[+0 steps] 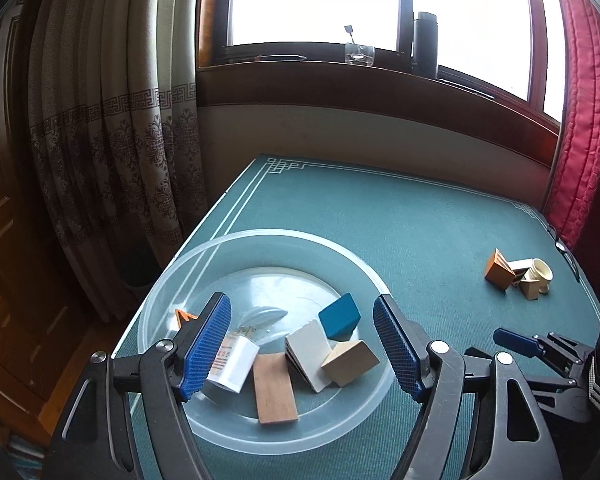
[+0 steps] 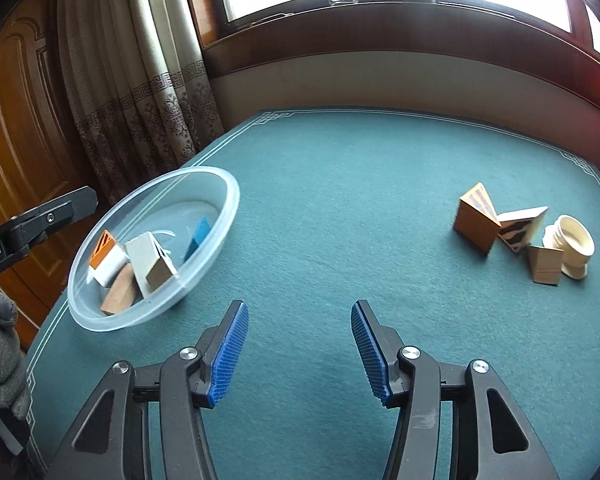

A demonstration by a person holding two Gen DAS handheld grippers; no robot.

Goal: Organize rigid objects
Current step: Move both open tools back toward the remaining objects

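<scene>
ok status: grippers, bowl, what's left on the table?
Left gripper open over clear bowl, right gripper open, both empty. Bowl holds several blocks. Orange wedge, cream cup cluster left on table. Path unobstructed.

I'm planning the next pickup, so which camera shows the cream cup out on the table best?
The right wrist view: the cream cup lies on its side, mouth visible, beside the wooden blocks. The left wrist view shows it smaller, near the frame's edge.
</scene>
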